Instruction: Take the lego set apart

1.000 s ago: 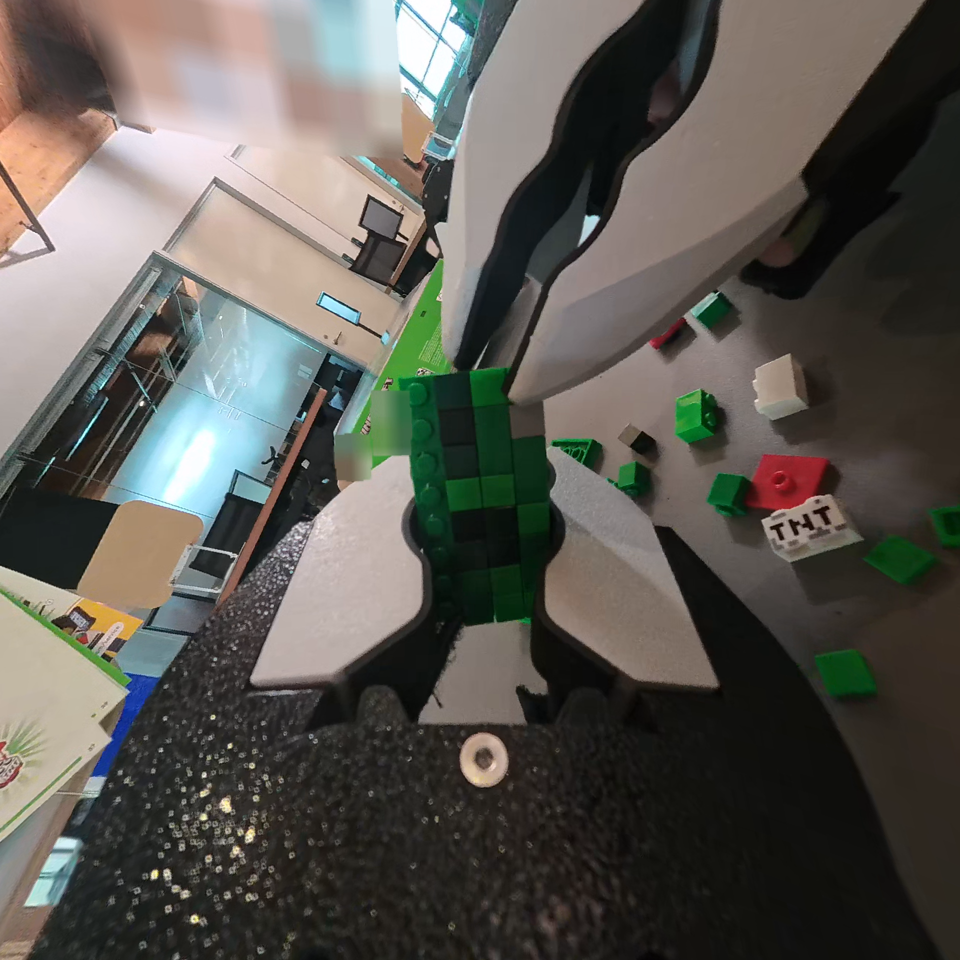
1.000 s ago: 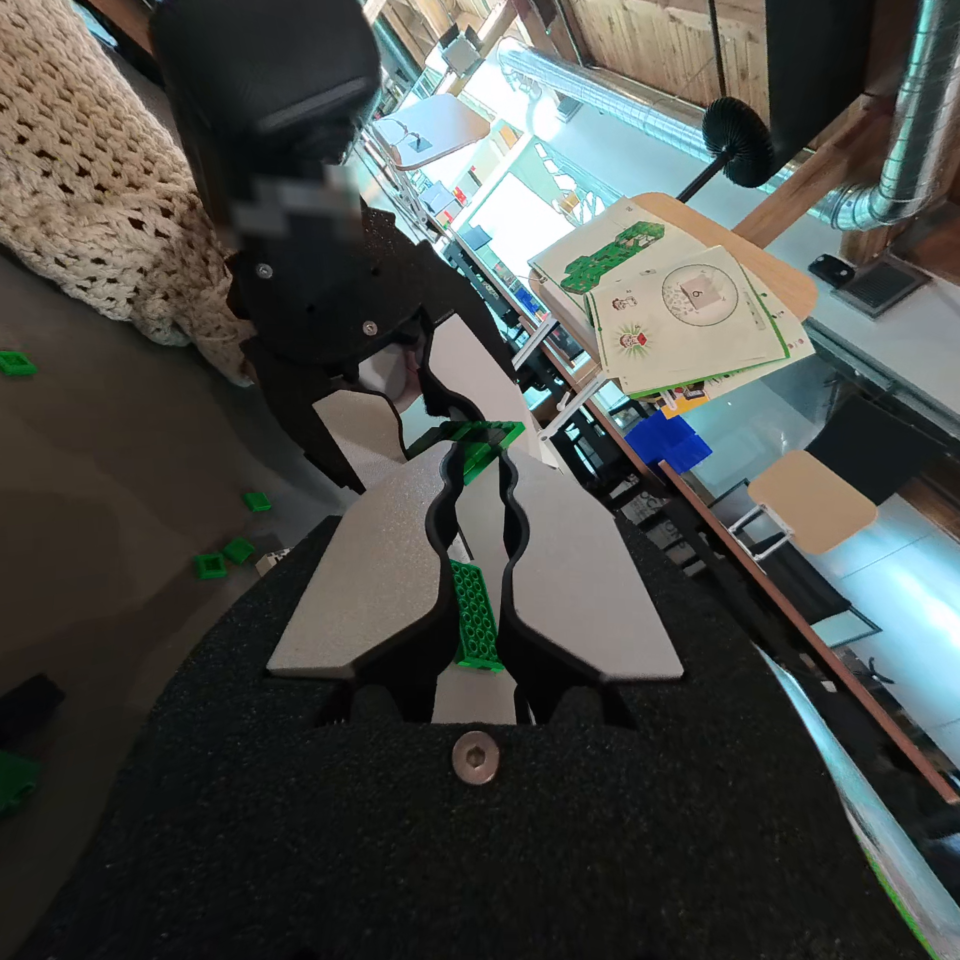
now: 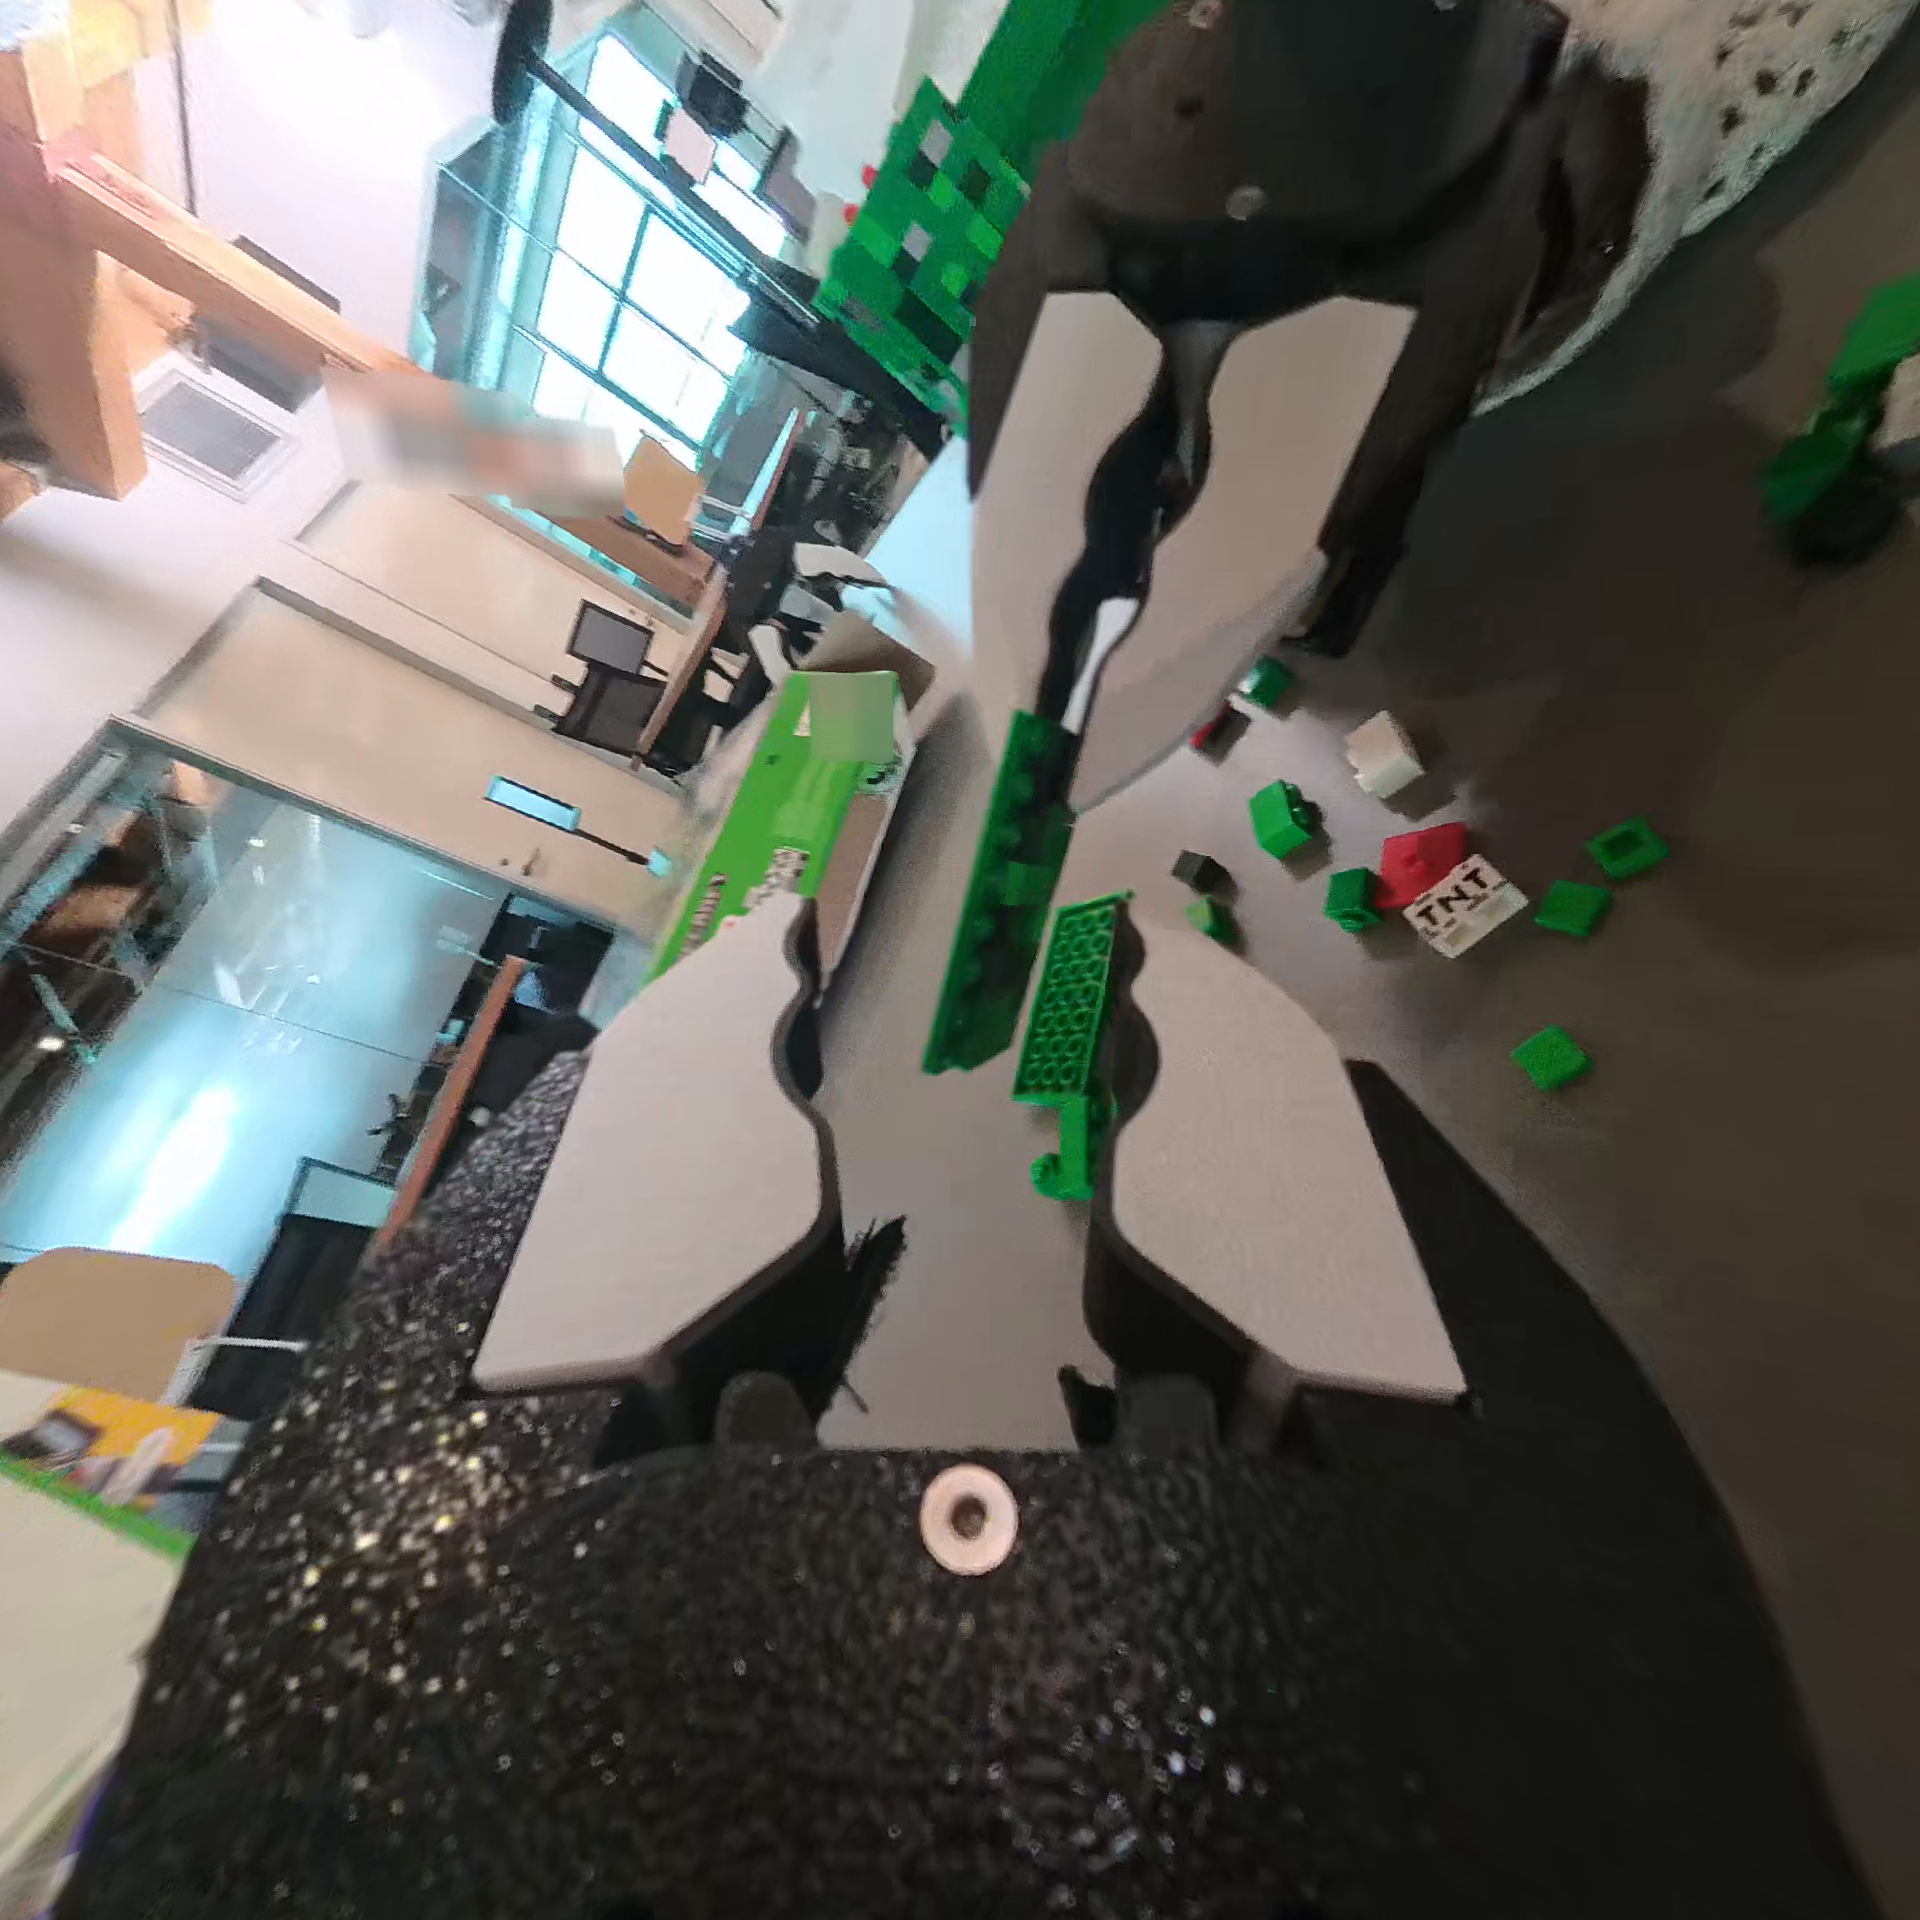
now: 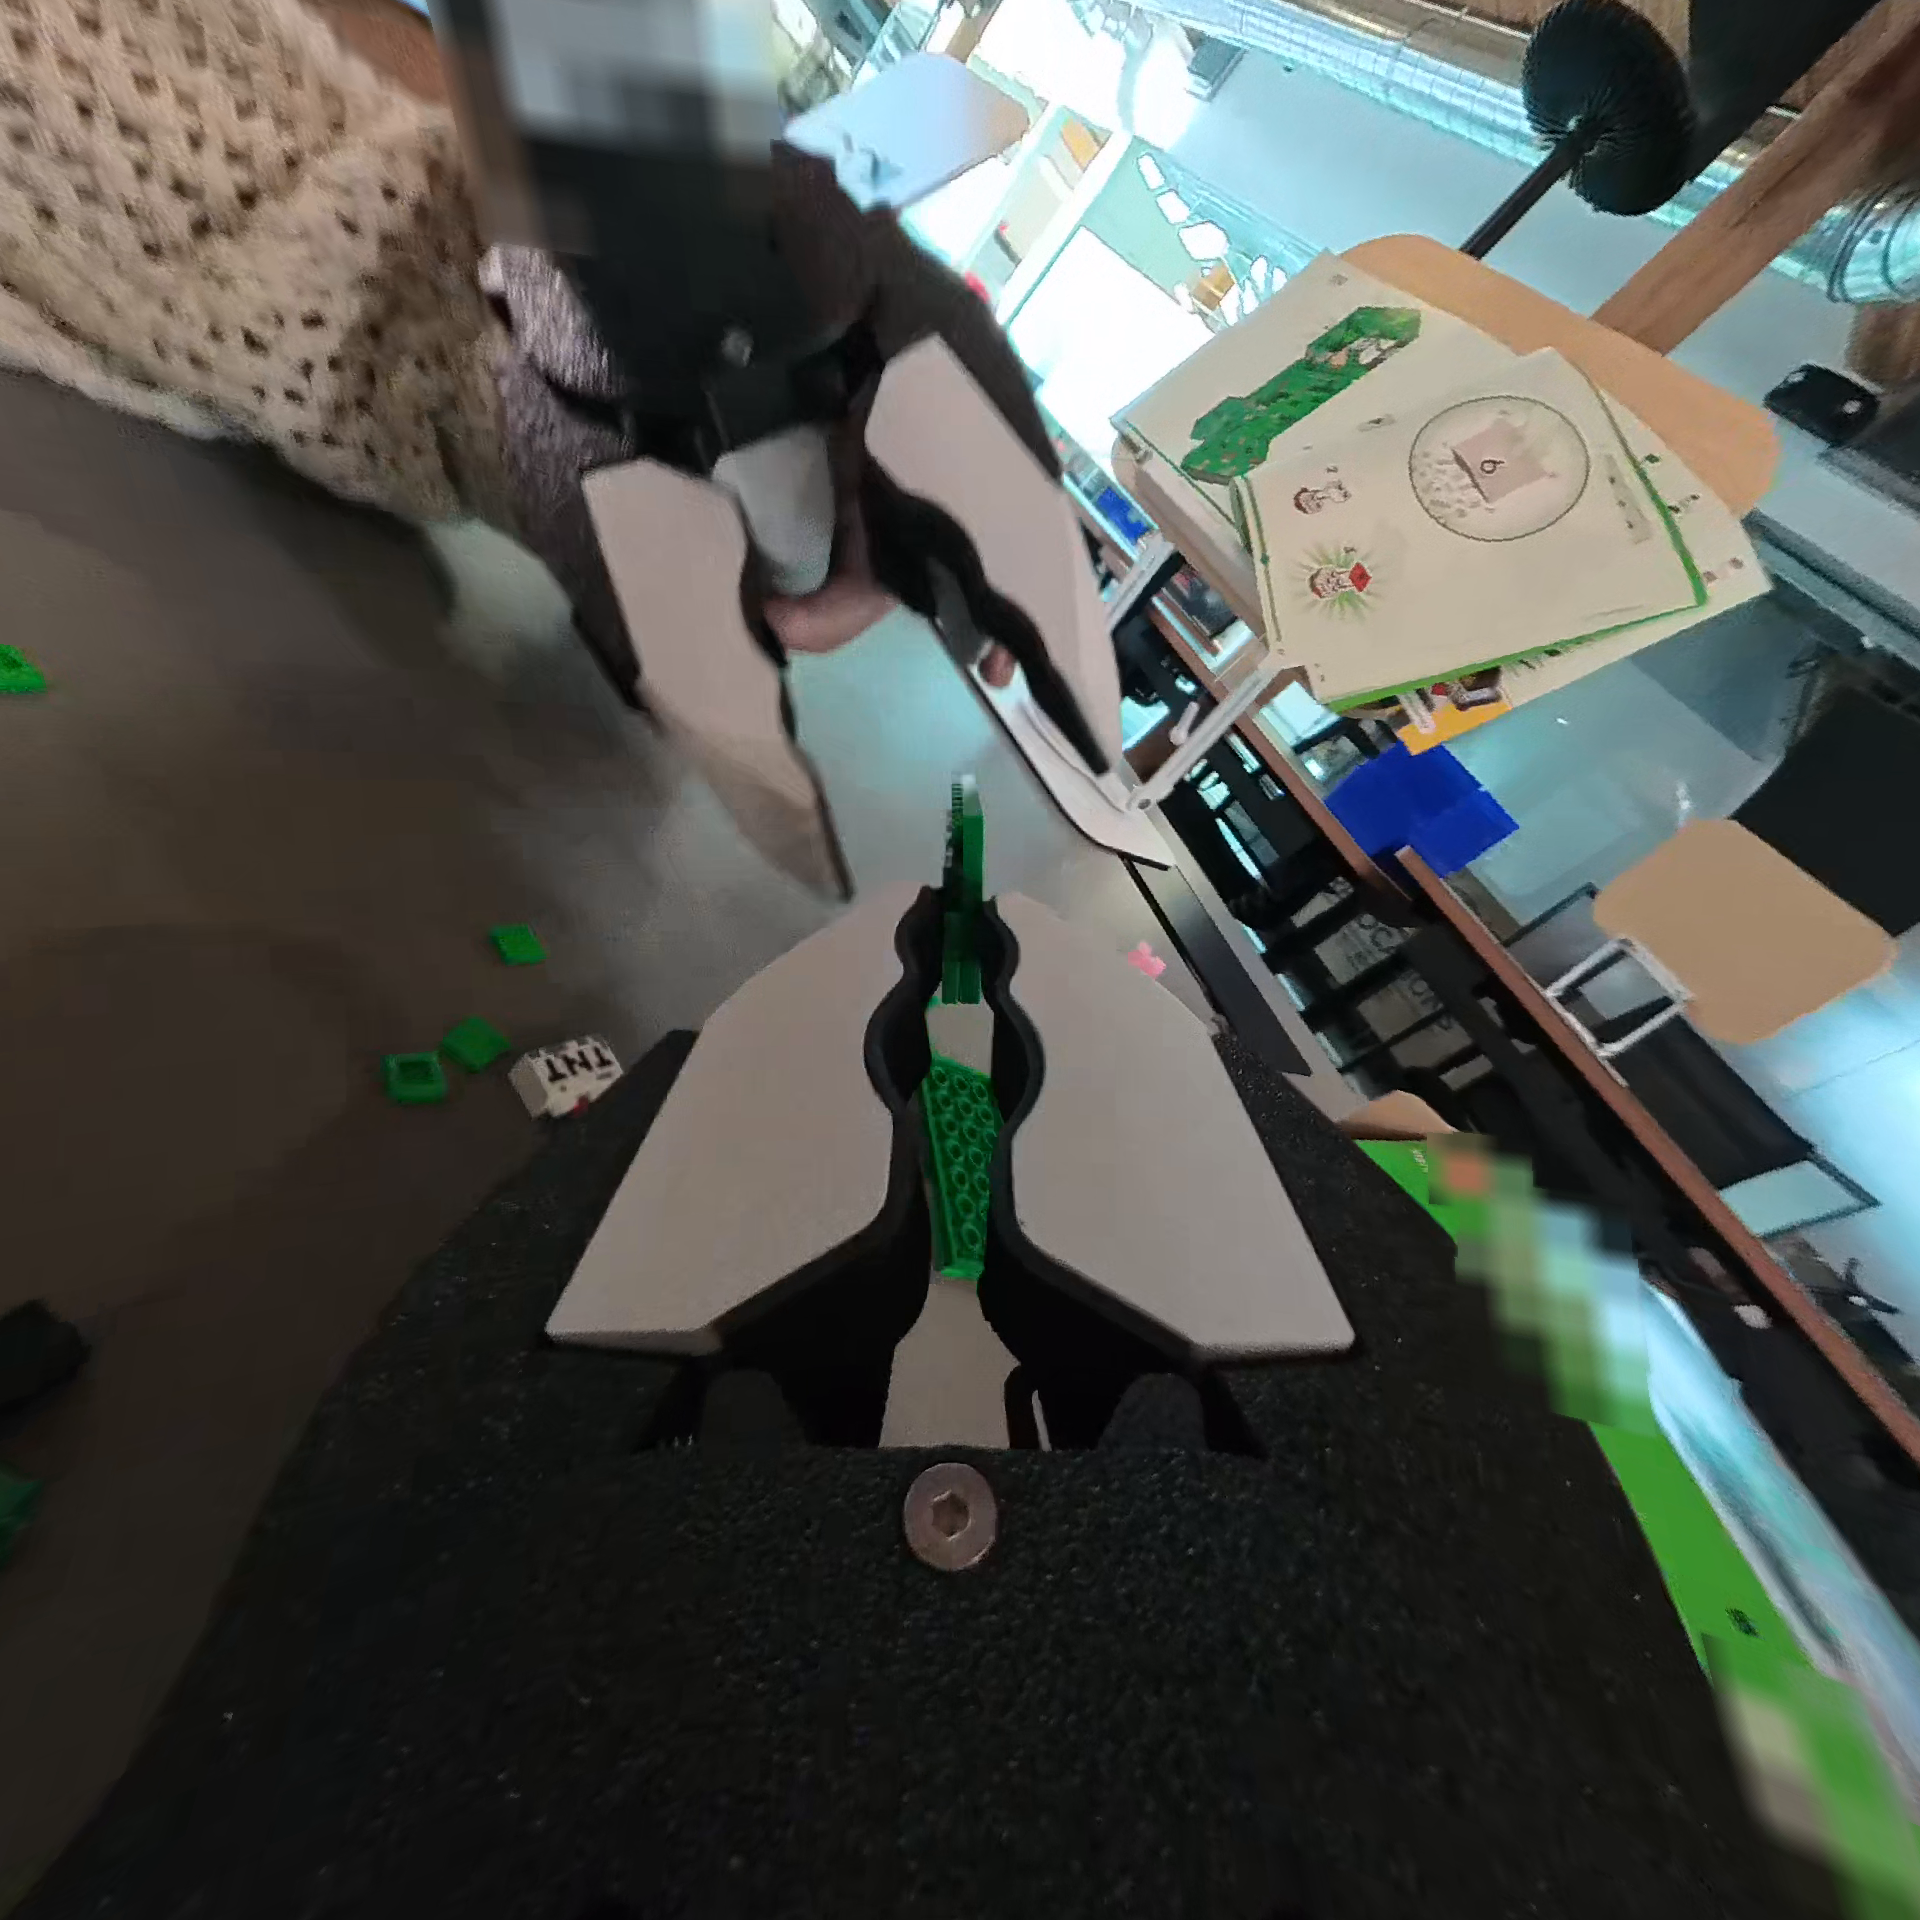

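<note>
1. A grey desk (image 3: 1714, 1195) is being used as the work surface, and its far edge is being overhung by a cream knitted fabric (image 4: 156, 239).
2. The left gripper (image 3: 966, 925) is being held wide open, with nothing clamped between its grey fingers (image 3: 675, 1164); a green studded plate (image 3: 1070, 997) is lying against its right finger, though whether it is being touched there cannot be told.
3. The right gripper (image 4: 961, 904) is being kept nearly closed, and a green lego plate (image 4: 961, 1184) is being pinched edge-on between its fingers.
4. In the left wrist view, that long dark-green lego plate (image 3: 1008, 894) is being gripped at its far end by the right gripper (image 3: 1049, 696), above the desk.
5. Loose pieces are being left scattered toward the desk's far edge: a red brick (image 3: 1418, 862), a white printed block (image 3: 1465, 906), a white cube (image 3: 1382, 753) and small green tiles (image 3: 1550, 1057).
</note>
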A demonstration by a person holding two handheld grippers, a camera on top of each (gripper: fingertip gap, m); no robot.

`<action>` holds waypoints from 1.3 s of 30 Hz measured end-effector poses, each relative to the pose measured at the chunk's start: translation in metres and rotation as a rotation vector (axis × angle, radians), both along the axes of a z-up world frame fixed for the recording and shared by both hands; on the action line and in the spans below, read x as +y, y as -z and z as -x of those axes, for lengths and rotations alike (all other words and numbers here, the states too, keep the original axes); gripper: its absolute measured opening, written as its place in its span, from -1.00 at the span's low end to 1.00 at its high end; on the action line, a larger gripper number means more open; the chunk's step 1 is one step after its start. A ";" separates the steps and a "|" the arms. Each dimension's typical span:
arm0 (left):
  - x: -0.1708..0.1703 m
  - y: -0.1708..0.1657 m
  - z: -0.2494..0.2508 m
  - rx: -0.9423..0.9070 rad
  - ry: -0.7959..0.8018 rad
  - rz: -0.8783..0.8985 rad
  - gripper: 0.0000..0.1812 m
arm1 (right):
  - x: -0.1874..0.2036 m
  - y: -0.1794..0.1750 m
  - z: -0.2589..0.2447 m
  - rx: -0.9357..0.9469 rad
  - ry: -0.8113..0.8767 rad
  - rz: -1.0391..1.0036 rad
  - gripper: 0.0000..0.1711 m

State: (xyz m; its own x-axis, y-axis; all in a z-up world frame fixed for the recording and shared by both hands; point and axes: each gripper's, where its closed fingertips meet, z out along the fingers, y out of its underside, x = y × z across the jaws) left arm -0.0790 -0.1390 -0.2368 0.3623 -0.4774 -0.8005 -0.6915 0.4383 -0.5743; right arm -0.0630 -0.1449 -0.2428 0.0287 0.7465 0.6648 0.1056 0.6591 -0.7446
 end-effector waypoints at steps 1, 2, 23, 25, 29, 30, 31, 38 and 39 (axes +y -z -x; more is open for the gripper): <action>-0.002 -0.003 0.002 0.024 -0.002 -0.033 -0.50 | 0.000 0.002 0.001 -0.013 0.010 -0.041 -0.93; -0.004 -0.003 0.002 0.062 0.000 -0.059 -0.58 | -0.001 0.005 0.002 -0.025 0.017 -0.094 -0.93; 0.027 -0.022 0.002 -0.943 -0.043 0.605 -0.97 | 0.030 -0.024 -0.008 0.167 0.128 0.189 -0.68; 0.027 -0.025 -0.003 -1.042 -0.015 0.651 -0.97 | 0.033 -0.026 -0.009 0.184 0.129 0.279 -0.68; 0.026 -0.029 -0.010 -1.226 0.046 0.747 -0.97 | 0.039 -0.025 -0.009 0.190 0.142 0.363 -0.66; 0.026 -0.030 -0.010 -1.273 0.059 0.761 -0.96 | 0.039 -0.023 -0.009 0.179 0.136 0.377 -0.66; 0.027 -0.031 -0.008 -1.310 0.061 0.759 -0.96 | 0.038 -0.022 -0.008 0.166 0.134 0.380 -0.64; 0.028 -0.036 -0.013 -1.355 0.038 0.655 -0.97 | 0.035 -0.017 -0.003 0.137 0.185 0.343 -0.65; 0.028 -0.037 -0.015 -1.354 0.040 0.646 -0.97 | 0.036 -0.018 -0.004 0.144 0.187 0.348 -0.66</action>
